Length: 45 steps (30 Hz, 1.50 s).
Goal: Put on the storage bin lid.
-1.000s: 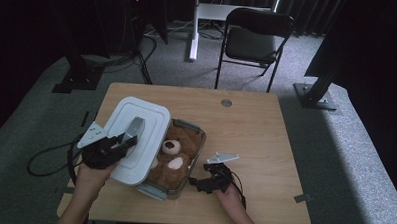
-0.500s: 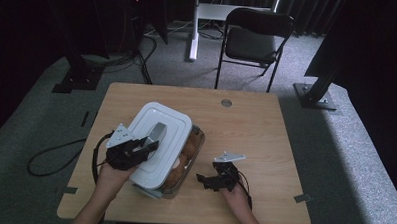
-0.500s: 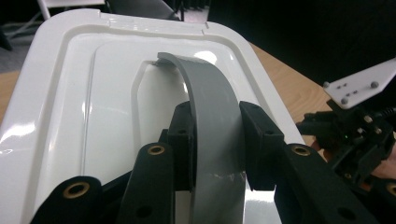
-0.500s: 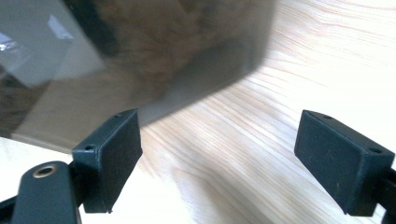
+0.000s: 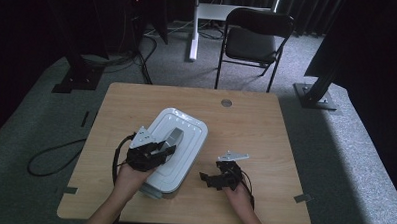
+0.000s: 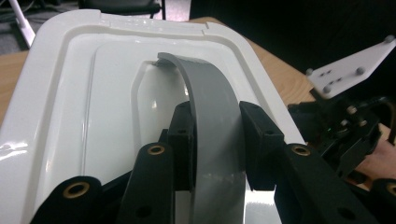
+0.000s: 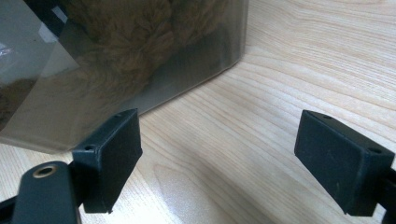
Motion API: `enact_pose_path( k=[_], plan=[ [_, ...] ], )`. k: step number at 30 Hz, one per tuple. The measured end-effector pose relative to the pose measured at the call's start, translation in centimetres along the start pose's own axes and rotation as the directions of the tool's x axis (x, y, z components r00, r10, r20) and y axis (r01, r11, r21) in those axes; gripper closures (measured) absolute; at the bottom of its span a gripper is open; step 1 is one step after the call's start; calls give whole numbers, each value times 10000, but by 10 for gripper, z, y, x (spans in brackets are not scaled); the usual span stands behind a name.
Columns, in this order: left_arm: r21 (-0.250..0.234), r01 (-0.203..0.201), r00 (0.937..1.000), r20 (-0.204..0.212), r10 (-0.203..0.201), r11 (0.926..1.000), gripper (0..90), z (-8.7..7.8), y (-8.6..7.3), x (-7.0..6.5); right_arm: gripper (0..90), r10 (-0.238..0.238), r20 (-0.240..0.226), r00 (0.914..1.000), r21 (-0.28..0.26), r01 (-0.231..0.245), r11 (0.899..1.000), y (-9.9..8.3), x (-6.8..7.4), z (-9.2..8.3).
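Note:
A white lid (image 5: 185, 134) with a grey arched handle (image 5: 174, 137) lies over a clear storage bin (image 5: 152, 191), tilted toward the back right. My left gripper (image 5: 165, 150) is shut on that handle; in the left gripper view both pads (image 6: 254, 135) press the sides of the handle (image 6: 212, 107) above the lid (image 6: 70, 93). A brown plush bear (image 7: 140, 28) shows through the bin's wall (image 7: 56, 107). My right gripper (image 5: 206, 178) rests low on the table just right of the bin, open, with only bare wood between its jaws (image 7: 233, 154).
The wooden table (image 5: 256, 129) has a small round hole (image 5: 226, 102) near its back edge. A black folding chair (image 5: 256, 39) stands behind the table. A black cable (image 5: 50, 157) loops on the grey carpet at the left.
My left gripper carried the lid to the right and down over the bin, so the bear is now covered from above. The right gripper has barely shifted.

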<state>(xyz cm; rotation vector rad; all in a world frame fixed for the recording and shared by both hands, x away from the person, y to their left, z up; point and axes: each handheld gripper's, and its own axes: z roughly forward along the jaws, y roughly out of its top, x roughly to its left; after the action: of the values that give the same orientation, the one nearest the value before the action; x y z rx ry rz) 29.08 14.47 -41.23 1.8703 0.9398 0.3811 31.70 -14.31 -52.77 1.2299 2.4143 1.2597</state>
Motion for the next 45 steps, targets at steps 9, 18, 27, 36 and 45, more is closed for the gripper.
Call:
enact_pose_path(
  k=[9, 18, 27, 36, 45],
  plan=[
    [169, 136, 9993, -352, -130, 9998, 686, 5, -4, 2, 141, 37, -17, 10000, 35, -37, 10000, 0, -1, 1],
    [309, 221, 9992, -345, -210, 9993, 684, 9, -8, 2, 140, 144, -60, 9999, 27, -144, 9999, -1, -3, 1],
    [844, 218, 9989, -434, -182, 9962, 684, 16, -8, 3, 141, 197, -93, 9998, 66, -197, 9998, -1, -3, 2],
    [1312, 68, 9993, -373, -19, 9913, 681, 19, -6, 3, 140, 172, -126, 9998, 94, -171, 9998, -1, -3, 2],
    [873, 52, 9996, -282, -27, 9962, 551, 16, -5, 2, 141, 250, -94, 9996, -11, -250, 9997, 0, -5, -2]
  ],
)
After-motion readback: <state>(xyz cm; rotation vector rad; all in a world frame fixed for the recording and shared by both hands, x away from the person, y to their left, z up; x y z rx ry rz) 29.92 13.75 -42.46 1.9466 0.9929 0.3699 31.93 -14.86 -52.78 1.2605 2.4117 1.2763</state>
